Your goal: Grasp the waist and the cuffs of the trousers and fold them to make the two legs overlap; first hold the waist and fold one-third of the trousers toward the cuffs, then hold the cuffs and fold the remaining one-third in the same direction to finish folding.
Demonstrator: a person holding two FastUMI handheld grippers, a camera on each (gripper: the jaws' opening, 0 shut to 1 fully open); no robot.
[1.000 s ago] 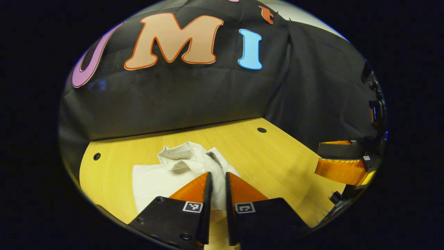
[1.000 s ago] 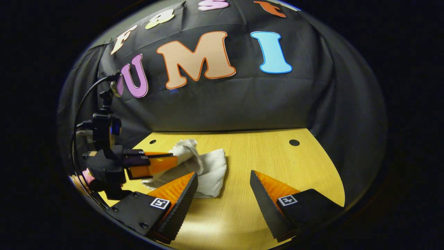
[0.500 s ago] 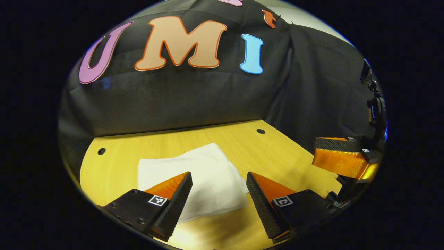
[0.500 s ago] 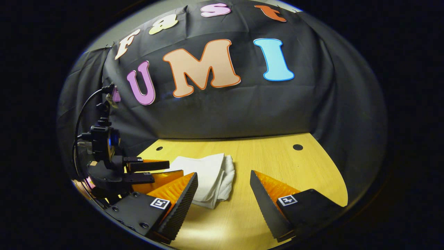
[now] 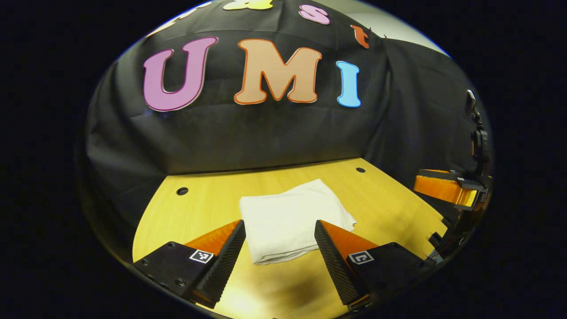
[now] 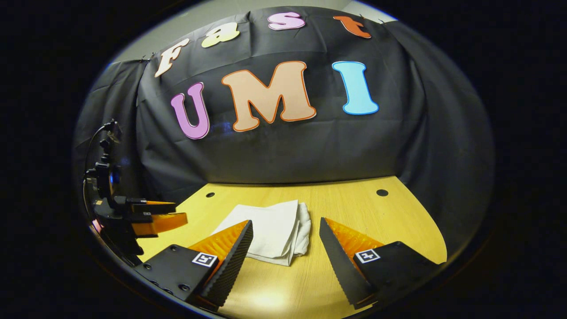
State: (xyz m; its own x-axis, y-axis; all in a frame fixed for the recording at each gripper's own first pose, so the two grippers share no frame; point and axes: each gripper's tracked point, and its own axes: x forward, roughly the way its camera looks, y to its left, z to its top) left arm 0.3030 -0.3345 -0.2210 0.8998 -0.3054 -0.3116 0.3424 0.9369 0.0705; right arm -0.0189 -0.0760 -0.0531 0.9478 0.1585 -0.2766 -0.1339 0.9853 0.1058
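The white trousers (image 5: 292, 219) lie folded flat on the wooden bench (image 5: 199, 208), while the left gripper (image 5: 280, 230) and right gripper (image 6: 285, 228) hover near them with jaws spread, holding nothing.

Left gripper (image 5: 280, 228) hovers low with jaws spread wide, empty; right gripper (image 6: 286, 228) likewise, jaws apart.

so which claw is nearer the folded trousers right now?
Hard to call; left looks slightly nearer. The left claw hangs open with the folded trousers between its fingertips. The right claw is open too, just off the bundle's near edge.
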